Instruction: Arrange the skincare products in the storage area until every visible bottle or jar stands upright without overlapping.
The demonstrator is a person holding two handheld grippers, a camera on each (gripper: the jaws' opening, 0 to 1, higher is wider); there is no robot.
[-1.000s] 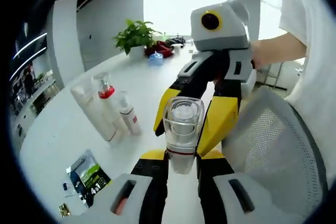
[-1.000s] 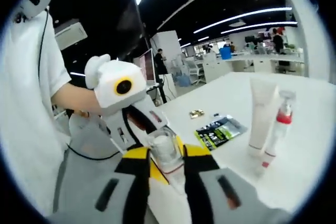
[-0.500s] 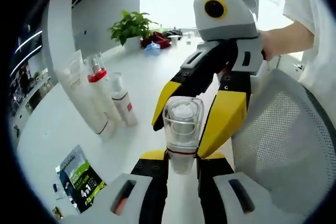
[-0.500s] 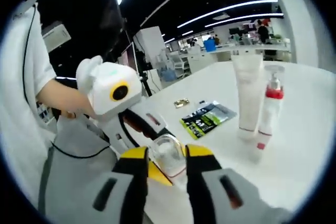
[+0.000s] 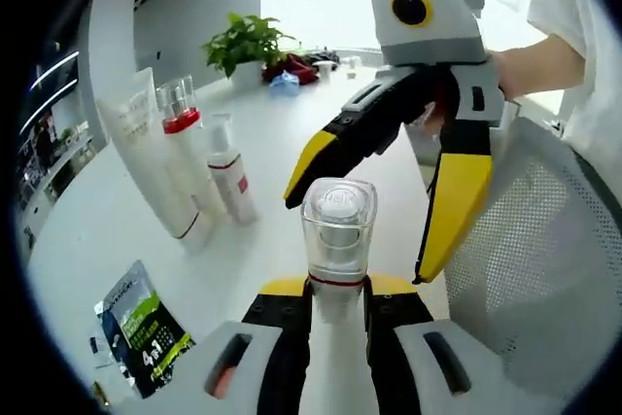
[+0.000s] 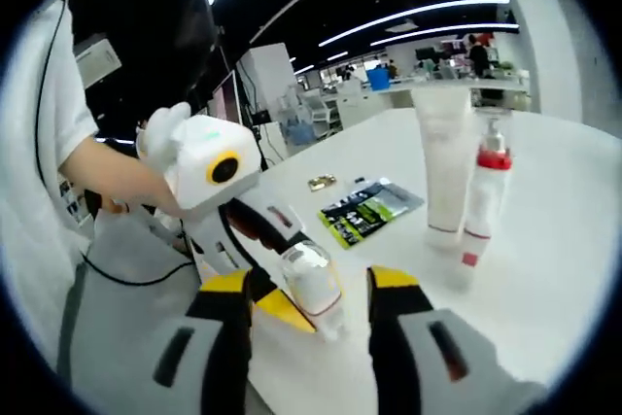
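Note:
A slim bottle with a clear square cap (image 5: pixel 337 225) and a red ring stands up between the jaws of my left gripper (image 5: pixel 337 291), which is shut on its lower body. My right gripper (image 5: pixel 356 240) reaches in from the upper right, open, one yellow jaw on each side of the cap and apart from it. In the right gripper view the same bottle (image 6: pixel 313 287) sits in the wide gap of my right gripper (image 6: pixel 309 285), with the left gripper (image 6: pixel 290 300) clamped on it from behind. A white tube (image 5: pixel 148 162), a red-collared pump bottle (image 5: pixel 183 148) and a small bottle (image 5: pixel 230 182) stand upright together.
A green and black sachet (image 5: pixel 141 323) lies flat on the white table (image 5: pixel 282 133) near its front edge. A potted plant (image 5: pixel 243 46) stands far back. A grey mesh chair back (image 5: pixel 535 289) is at the right. A person's hand (image 5: pixel 530 55) holds the right gripper.
My right gripper's jaws have spread wide and let go of the bottle's cap. The left gripper keeps its hold on the bottle. Both cameras shifted slightly.

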